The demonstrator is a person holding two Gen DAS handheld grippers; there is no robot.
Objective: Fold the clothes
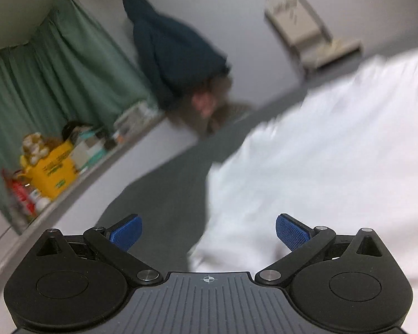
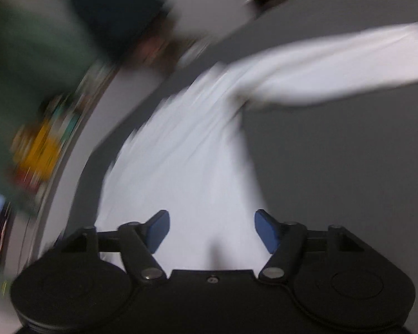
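One white garment (image 2: 186, 150) lies across the grey surface (image 2: 334, 167), filling the centre of the right wrist view, with a sleeve (image 2: 334, 64) stretched toward the upper right. We judge the folding barely begun: the body looks spread out and the sleeve not yet brought in. At lower left of its view our left gripper (image 1: 208, 232) stands wide open, empty, over the cloth's edge. Our right gripper (image 2: 211, 229) is open too, pads clear of the fabric beneath, gripping nothing.
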